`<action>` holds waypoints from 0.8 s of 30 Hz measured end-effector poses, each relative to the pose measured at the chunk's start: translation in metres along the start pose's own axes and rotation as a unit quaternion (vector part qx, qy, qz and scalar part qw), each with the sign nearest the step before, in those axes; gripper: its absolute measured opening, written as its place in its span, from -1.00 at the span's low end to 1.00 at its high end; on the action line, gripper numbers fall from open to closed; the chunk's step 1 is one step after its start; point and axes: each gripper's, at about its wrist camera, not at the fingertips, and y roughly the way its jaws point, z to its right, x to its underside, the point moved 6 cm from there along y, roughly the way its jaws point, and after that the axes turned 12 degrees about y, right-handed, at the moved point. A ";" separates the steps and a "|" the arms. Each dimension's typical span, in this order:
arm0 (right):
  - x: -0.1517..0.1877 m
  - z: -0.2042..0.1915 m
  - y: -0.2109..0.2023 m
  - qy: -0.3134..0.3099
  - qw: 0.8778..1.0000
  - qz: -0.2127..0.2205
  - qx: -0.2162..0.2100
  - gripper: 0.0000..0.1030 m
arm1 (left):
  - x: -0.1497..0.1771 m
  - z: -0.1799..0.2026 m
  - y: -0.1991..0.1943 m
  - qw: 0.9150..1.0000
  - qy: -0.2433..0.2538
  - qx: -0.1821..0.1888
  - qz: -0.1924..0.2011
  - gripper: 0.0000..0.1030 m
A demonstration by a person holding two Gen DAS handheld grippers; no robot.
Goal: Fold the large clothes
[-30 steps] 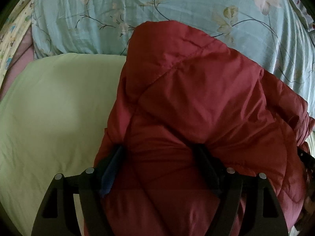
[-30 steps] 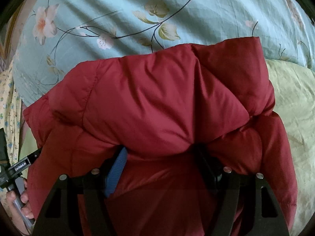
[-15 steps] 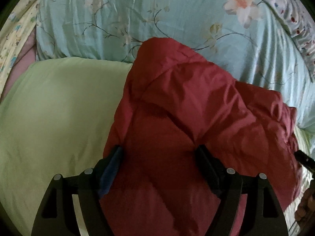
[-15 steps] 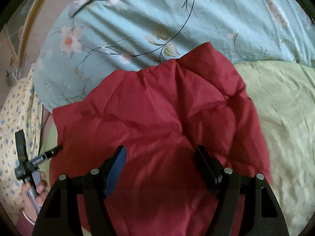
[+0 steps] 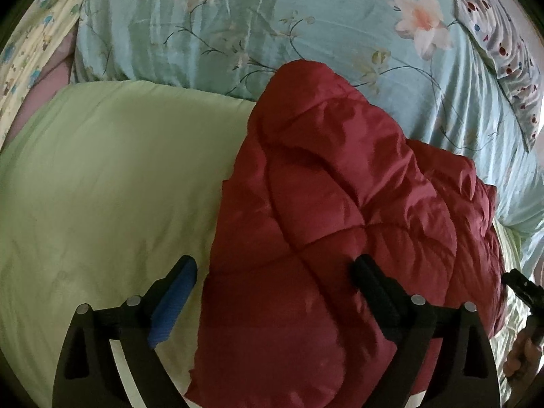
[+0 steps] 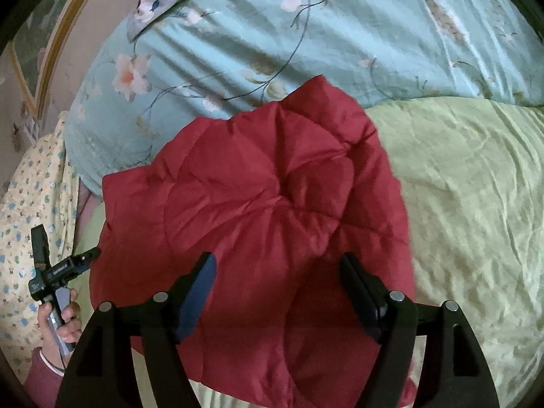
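A dark red quilted jacket (image 5: 326,224) lies bunched in a thick fold on the green bedding (image 5: 108,183), its far end against the blue floral quilt (image 5: 238,20). My left gripper (image 5: 273,272) hovers above the jacket's near left part with its jaws opening. The blue-padded finger (image 5: 176,292) is over bare green bedding and the black finger (image 5: 370,282) is over the jacket. Neither presses on it. In the right wrist view the jacket (image 6: 258,204) lies below my right gripper (image 6: 278,272), which is open with both fingers clear of the fabric.
The blue floral quilt (image 6: 306,34) is heaped behind the jacket. A dotted pillow (image 5: 503,40) lies at the far right, a yellow patterned sheet (image 6: 30,204) at the left. A hand (image 6: 64,319) holds the other gripper beside the jacket. A framed wall panel (image 6: 44,54) stands behind.
Both grippers let go of the jacket and drew back and up from it. The jacket settled onto the bedding, and the left jaws widened until the blue finger cleared the fabric.
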 end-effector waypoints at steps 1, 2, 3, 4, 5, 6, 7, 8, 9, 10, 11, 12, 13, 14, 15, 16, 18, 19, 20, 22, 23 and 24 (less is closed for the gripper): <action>-0.002 0.003 -0.001 0.003 1.000 0.003 0.000 0.49 | 0.000 -0.001 0.001 1.000 0.000 0.002 -0.002 0.92; -0.005 0.006 -0.002 0.006 1.000 0.005 0.000 0.49 | 0.001 -0.003 0.002 1.000 -0.002 0.005 -0.003 0.93; -0.006 0.009 -0.003 0.009 1.000 0.007 0.000 0.49 | 0.000 -0.003 0.003 1.000 -0.004 0.009 -0.004 0.98; -0.008 0.013 -0.005 0.014 1.000 0.009 0.002 0.49 | 0.001 -0.006 0.004 1.000 -0.008 0.015 -0.006 0.99; -0.009 0.017 -0.006 0.018 1.000 0.011 0.005 0.49 | 0.002 -0.007 0.005 1.000 -0.012 0.024 -0.007 0.99; -0.012 0.021 -0.007 0.022 1.000 0.014 0.007 0.49 | 0.003 -0.009 0.007 0.999 -0.017 0.033 -0.010 0.99; -0.014 0.025 -0.008 0.026 1.000 0.016 0.008 0.50 | 0.004 -0.011 0.009 0.999 -0.022 0.043 -0.012 0.99; -0.016 0.030 -0.009 0.031 0.999 0.019 0.010 0.52 | 0.004 -0.012 0.011 0.998 -0.026 0.052 -0.014 0.99; -0.018 0.034 -0.010 0.036 0.999 0.021 0.012 0.56 | 0.005 -0.014 0.015 0.998 -0.029 0.061 -0.018 0.99; -0.020 0.040 -0.010 0.044 0.999 0.022 0.015 0.58 | 0.005 -0.015 0.018 0.997 -0.031 0.066 -0.021 0.99; -0.021 0.047 -0.008 0.054 0.998 0.022 0.015 0.61 | 0.006 -0.016 0.021 0.996 -0.034 0.074 -0.024 0.99; -0.022 0.052 -0.006 0.063 0.998 0.019 0.014 0.67 | 0.006 -0.017 0.025 0.996 -0.037 0.082 -0.028 0.99; -0.023 0.059 -0.001 0.074 0.997 0.011 0.013 0.71 | 0.006 -0.018 0.028 0.995 -0.040 0.088 -0.030 0.99; -0.023 0.064 0.006 0.085 0.996 -0.003 0.009 0.71 | 0.006 -0.019 0.033 0.993 -0.047 0.100 -0.035 0.99; -0.023 0.067 0.011 0.092 0.996 -0.014 0.002 0.71 | 0.006 -0.020 0.036 0.992 -0.053 0.109 -0.037 0.99; -0.022 0.070 0.020 0.102 0.994 -0.030 -0.011 0.71 | 0.006 -0.021 0.041 0.990 -0.060 0.121 -0.039 0.99; -0.017 0.075 0.035 0.114 0.991 -0.061 -0.023 0.71 | 0.006 -0.024 0.048 0.986 -0.074 0.144 -0.042 0.99; -0.014 0.077 0.044 0.122 0.989 -0.075 -0.031 0.75 | 0.007 -0.026 0.052 0.984 -0.080 0.153 -0.043 0.99; -0.012 0.078 0.049 0.129 0.987 -0.084 -0.046 0.78 | 0.007 -0.027 0.055 0.981 -0.089 0.166 -0.045 0.99; -0.008 0.079 0.055 0.146 0.982 -0.096 -0.073 0.79 | 0.010 -0.028 0.060 0.977 -0.101 0.184 -0.049 0.99; -0.005 0.078 0.058 0.153 0.980 -0.101 -0.084 0.76 | 0.011 -0.028 0.062 0.974 -0.106 0.194 -0.050 0.99; -0.002 0.077 0.060 0.155 0.978 -0.105 -0.091 0.74 | 0.011 -0.026 0.064 0.972 -0.105 0.202 -0.051 0.99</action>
